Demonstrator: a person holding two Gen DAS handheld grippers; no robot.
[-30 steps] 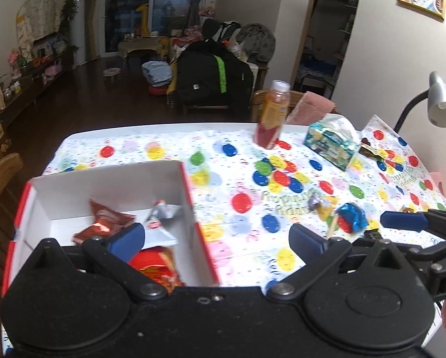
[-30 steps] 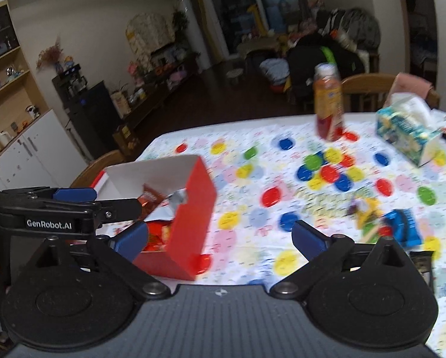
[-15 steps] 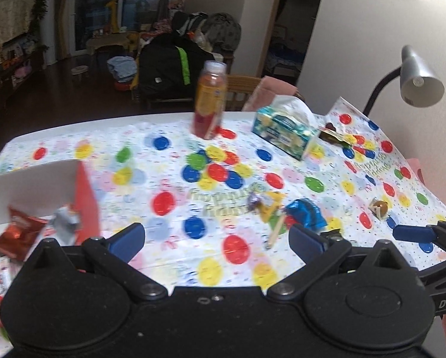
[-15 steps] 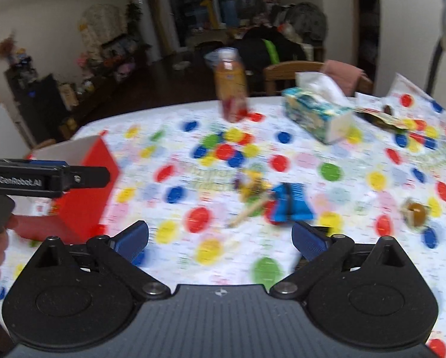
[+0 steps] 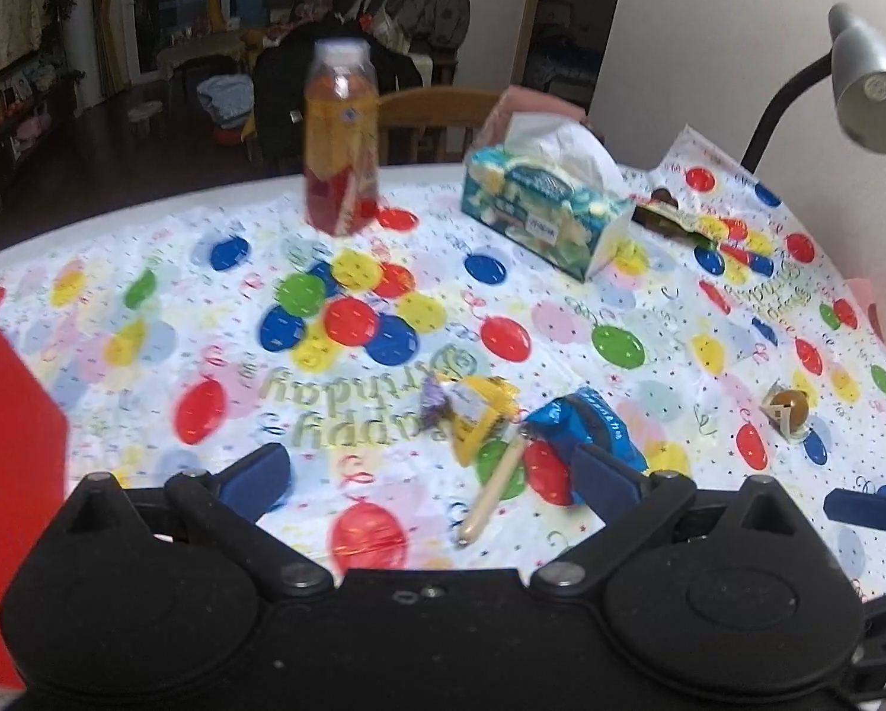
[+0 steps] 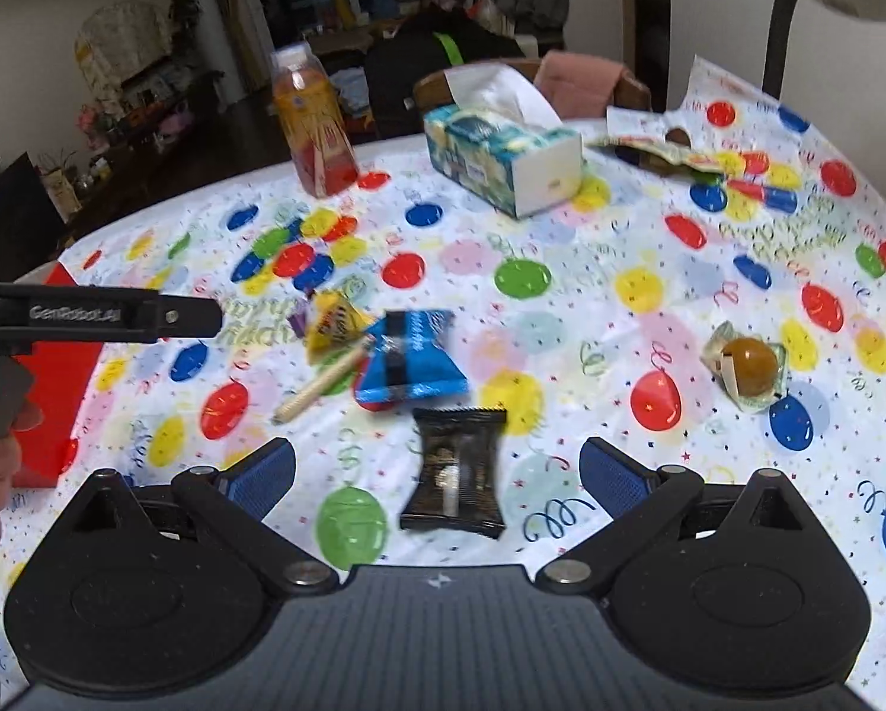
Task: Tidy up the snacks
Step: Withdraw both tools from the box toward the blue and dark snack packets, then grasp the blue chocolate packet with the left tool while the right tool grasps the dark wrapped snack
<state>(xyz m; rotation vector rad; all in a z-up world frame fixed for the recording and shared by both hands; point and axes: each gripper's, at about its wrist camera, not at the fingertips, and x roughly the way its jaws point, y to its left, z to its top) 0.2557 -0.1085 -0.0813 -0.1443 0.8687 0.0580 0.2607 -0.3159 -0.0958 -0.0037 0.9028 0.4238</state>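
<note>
Both grippers hover over the balloon-print tablecloth point(image 6: 561, 225), and both are empty. The right gripper point(image 6: 437, 471) has its blue pads spread wide, and between them lies a black snack packet point(image 6: 454, 474), flat on the cloth with nothing touching it. That framing reads like a line-up for a grab, fingers either side of the packet's short width.

The left gripper point(image 5: 431, 477) is spread too, nothing between its pads. It looks out over the loose pile near the table's middle: a blue snack wrapper point(image 5: 585, 426), a yellow candy packet point(image 5: 478, 409) just to its left, and a pale stick point(image 5: 493, 489) lying across the near edge of the two. Off to the right, well apart, sits a round brown sweet in clear wrap point(image 6: 745, 364).

The red box point(image 5: 10, 474) sits at the far left edge of both views, close to the left gripper's side, so it looks like the drop-off, though its inside is hidden here. The juice bottle point(image 5: 341, 136) and tissue box point(image 5: 546, 213) stand at the far side, out of the way. My guess: black packet first, since it's nearest and already centred.
</note>
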